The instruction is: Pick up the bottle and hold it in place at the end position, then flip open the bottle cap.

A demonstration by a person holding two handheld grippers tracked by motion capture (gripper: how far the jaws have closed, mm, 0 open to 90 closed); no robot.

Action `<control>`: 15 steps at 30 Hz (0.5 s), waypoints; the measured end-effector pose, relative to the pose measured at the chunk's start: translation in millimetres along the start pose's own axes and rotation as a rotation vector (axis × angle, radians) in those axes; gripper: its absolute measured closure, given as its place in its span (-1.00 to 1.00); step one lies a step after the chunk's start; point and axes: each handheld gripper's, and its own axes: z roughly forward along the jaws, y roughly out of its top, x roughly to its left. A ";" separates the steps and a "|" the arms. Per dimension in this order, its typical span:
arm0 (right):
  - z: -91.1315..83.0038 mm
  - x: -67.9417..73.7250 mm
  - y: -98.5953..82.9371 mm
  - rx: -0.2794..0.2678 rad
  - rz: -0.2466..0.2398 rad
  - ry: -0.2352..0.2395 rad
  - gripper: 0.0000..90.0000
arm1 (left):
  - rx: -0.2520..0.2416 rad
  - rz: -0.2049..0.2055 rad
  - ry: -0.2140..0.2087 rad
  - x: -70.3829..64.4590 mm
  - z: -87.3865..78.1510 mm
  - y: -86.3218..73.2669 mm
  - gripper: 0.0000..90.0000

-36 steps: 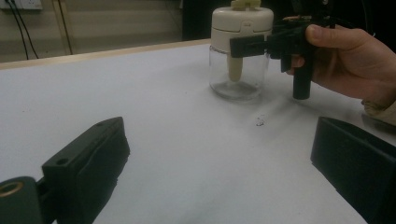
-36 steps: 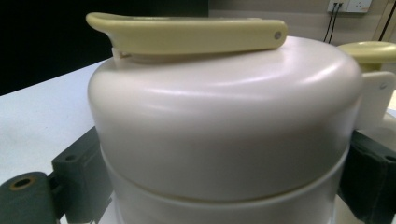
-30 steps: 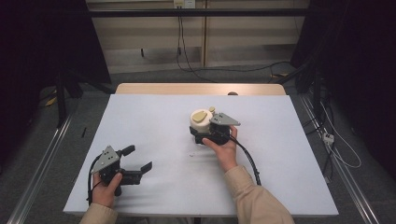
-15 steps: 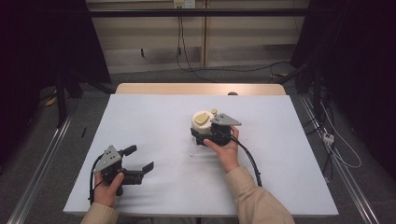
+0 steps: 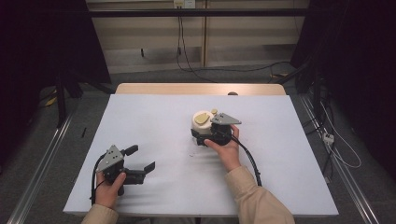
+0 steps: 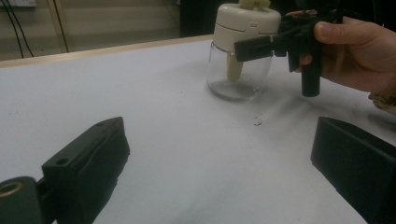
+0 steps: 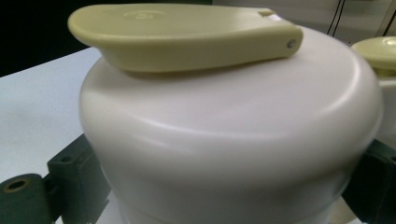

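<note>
Only one jar (image 5: 202, 125) on the table (image 5: 154, 112), clamped in right gripper (image 5: 205, 138) jaws; left gripper (image 5: 140, 161) jaws wide, empty.

Left tool (image 6: 219, 172) sits low over the white worktop (image 6: 154, 107), its two black jaws spread wide with bare surface between them. Ahead stands a clear glass jar (image 6: 238, 74) with a cream lid (image 6: 247, 21); a pale spout hangs down inside the glass. The right tool (image 6: 261, 46) is at that jar, one black jaw lying across the lid's lower edge, and a hand (image 6: 359, 56) grips it from the right. A small dark speck (image 6: 257, 123) lies just in front of the jar.
</note>
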 end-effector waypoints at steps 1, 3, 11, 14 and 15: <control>-0.1 -0.2 -0.1 -0.001 0.001 0.001 -0.88 | -0.002 -0.004 0.001 -0.2 0.5 0.2 -0.92; -0.2 -0.6 -0.1 0.001 -0.001 0.004 -0.88 | -0.002 0.000 0.004 -0.6 1.6 1.0 -0.92; -0.3 -0.1 -0.2 0.008 0.000 0.002 -0.89 | -0.001 0.000 0.000 -3.3 5.8 2.3 -0.92; -0.3 0.1 -0.2 0.009 0.000 0.001 -0.89 | 0.001 -0.001 0.001 -3.8 6.9 3.2 -0.92; -0.3 0.0 -0.2 0.009 -0.003 0.001 -0.89 | -0.001 -0.003 0.001 -4.0 7.5 3.6 -0.92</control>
